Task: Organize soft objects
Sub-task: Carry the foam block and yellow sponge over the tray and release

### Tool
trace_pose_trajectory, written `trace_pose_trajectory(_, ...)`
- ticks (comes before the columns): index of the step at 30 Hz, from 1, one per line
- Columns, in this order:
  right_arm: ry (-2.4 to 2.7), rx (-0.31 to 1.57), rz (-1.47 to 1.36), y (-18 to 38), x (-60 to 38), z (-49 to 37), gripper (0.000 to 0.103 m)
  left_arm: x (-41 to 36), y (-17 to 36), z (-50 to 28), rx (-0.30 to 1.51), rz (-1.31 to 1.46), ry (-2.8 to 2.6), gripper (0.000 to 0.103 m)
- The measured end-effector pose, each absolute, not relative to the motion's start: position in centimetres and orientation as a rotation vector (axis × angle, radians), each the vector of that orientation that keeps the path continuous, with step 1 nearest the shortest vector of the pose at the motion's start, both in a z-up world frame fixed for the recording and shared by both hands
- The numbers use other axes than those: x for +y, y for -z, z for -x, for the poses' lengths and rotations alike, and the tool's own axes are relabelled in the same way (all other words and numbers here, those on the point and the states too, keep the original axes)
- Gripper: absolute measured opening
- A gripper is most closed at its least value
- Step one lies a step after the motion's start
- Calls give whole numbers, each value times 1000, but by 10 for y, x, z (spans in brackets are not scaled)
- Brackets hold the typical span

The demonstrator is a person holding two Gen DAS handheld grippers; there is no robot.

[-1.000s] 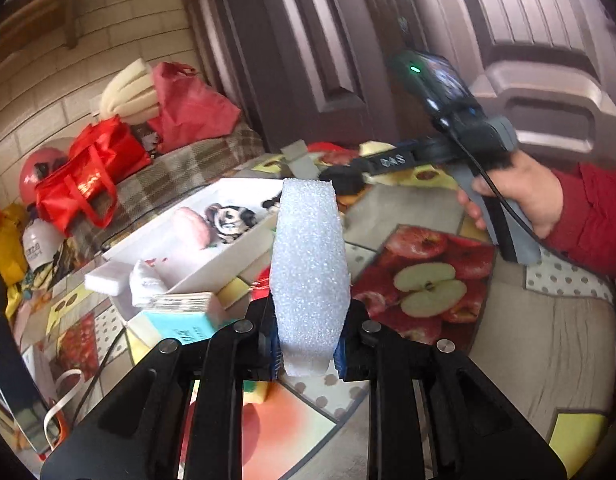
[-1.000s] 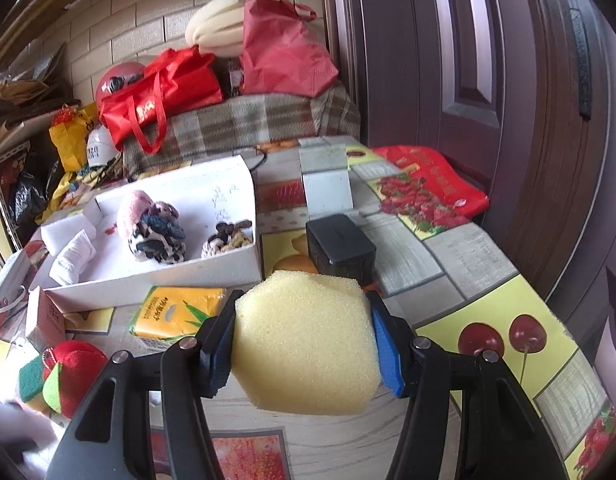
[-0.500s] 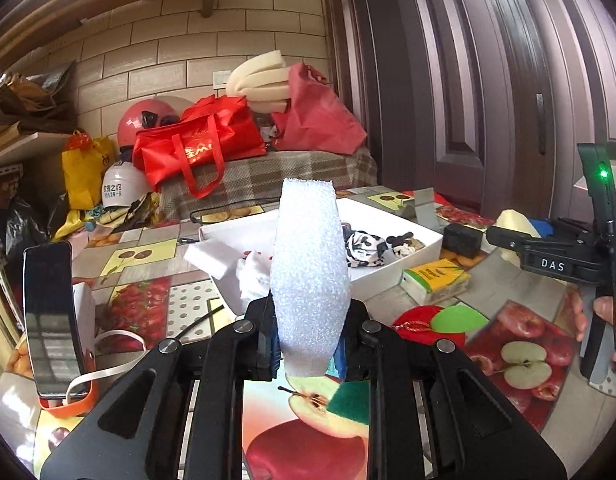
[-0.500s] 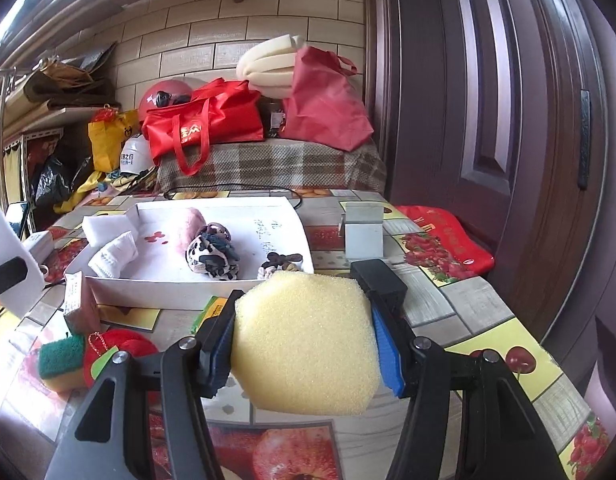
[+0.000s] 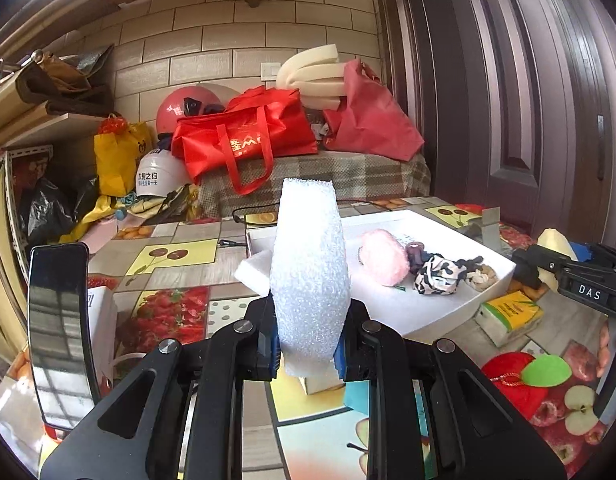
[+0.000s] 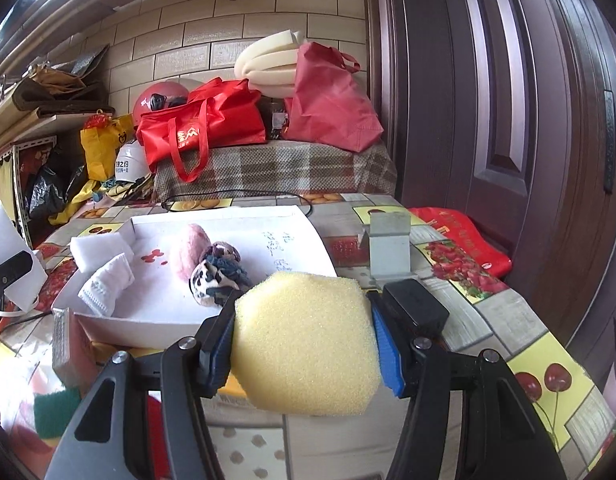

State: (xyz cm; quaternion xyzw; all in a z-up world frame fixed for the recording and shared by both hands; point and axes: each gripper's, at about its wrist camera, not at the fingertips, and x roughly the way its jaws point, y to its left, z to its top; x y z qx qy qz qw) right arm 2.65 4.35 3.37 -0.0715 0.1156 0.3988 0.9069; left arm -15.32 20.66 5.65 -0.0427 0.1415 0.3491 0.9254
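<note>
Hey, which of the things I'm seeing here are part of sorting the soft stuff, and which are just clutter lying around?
Part of the job:
white foam piece in the left tongs
yellow sponge in the right tongs
white tray
pink puff and scrunchies in it

Just lying about:
phone
red bag
black box
tissue pack

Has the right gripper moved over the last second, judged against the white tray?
Yes. The right gripper, shut on the yellow sponge, has pulled back and levelled out: the white tray now looks farther and more edge-on.
</note>
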Motion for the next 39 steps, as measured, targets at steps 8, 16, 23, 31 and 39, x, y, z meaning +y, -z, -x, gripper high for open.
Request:
trace_pose_trajectory(8, -815, 266, 143, -37, 67, -40, 61, 231, -57, 140, 281, 100, -750, 19)
trace_pose_trajectory(16, -801, 276, 150, -38, 84, -47, 61, 264, -55, 149, 257, 246, -853, 19)
trace_pose_trajectory(23, -788, 313, 137, -38, 93, -57, 61, 289, -50, 133, 304, 306, -908, 19)
trace_pose_trajectory(31, -765, 388, 97, -36, 102, -75, 61, 311, -45, 105, 397, 342, -849, 19)
trace_pose_trajectory(39, -769, 368, 131, -37, 119, -70, 61, 273, -51, 79, 368, 100, -775, 19)
